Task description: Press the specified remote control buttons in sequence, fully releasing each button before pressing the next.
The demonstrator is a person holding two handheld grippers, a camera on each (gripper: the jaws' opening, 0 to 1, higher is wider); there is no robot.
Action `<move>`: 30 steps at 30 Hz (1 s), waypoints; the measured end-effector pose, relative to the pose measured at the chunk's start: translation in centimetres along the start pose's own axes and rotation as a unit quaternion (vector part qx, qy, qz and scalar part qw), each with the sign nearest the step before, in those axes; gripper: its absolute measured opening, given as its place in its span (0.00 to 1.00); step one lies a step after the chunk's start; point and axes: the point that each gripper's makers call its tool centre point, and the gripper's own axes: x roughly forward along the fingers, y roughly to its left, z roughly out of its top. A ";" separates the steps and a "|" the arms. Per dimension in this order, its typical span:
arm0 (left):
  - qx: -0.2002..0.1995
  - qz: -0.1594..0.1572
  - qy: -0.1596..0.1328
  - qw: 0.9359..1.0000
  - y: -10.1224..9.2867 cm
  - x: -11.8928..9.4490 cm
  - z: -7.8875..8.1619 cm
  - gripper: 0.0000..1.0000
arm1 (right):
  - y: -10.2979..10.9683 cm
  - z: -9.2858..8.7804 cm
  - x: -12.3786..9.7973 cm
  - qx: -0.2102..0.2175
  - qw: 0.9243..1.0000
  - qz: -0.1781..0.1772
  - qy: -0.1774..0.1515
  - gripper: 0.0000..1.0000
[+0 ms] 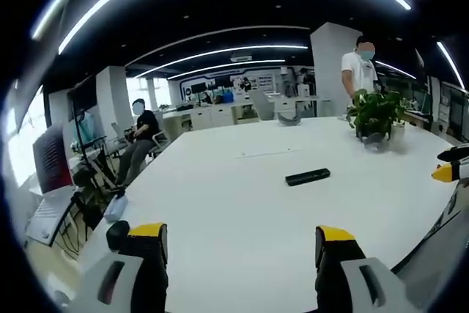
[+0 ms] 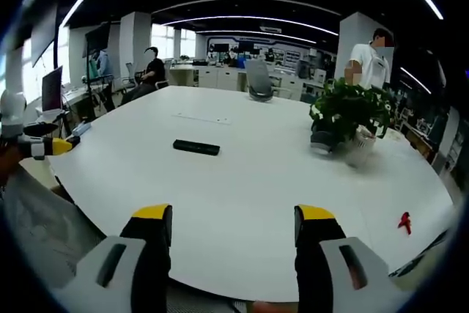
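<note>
A black remote control [image 1: 308, 177] lies flat on the white table [image 1: 234, 203], ahead and a little right of my left gripper [image 1: 242, 243], which stands open and holds nothing. In the right gripper view the same remote [image 2: 196, 147] lies ahead to the left of my right gripper [image 2: 233, 226], also open and holding nothing. Both grippers hover over the near part of the table [image 2: 242, 174], well short of the remote. The right gripper's yellow tip [image 1: 448, 171] shows at the right edge of the left gripper view; the left gripper's tip [image 2: 51, 146] shows at the left edge of the right gripper view.
A potted green plant [image 2: 350, 116] stands on the table's far right, also seen as the plant [image 1: 375, 115]. A small red object [image 2: 404, 221] lies near the right edge. A seated person [image 1: 139, 141] and a standing person [image 1: 360, 71] are beyond the table. Office chairs and desks surround it.
</note>
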 end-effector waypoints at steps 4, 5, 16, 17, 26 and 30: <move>0.003 -0.004 0.003 1.000 -0.2 0.0 -0.1 0.86 | -0.1 0.0 0.0 0.002 1.000 -0.001 0.000 0.70; 0.005 -0.004 0.003 1.000 -0.3 0.0 -0.1 0.86 | 0.0 0.0 0.0 0.003 1.000 0.000 0.000 0.70; 0.011 -0.017 0.016 1.000 -0.9 0.2 -0.3 0.86 | -0.1 -0.1 0.0 0.010 1.000 0.003 0.000 0.69; 0.012 -0.018 0.017 1.000 -0.9 0.2 -0.4 0.86 | -0.1 -0.1 0.0 0.010 1.000 0.002 0.000 0.69; 0.015 -0.025 0.026 0.999 -1.2 0.3 -0.6 0.86 | -0.1 0.0 0.0 0.013 1.000 0.002 -0.001 0.68; 0.018 -0.030 0.027 0.999 -1.5 0.3 -0.7 0.87 | -0.1 0.1 -0.1 0.016 1.000 0.004 -0.004 0.69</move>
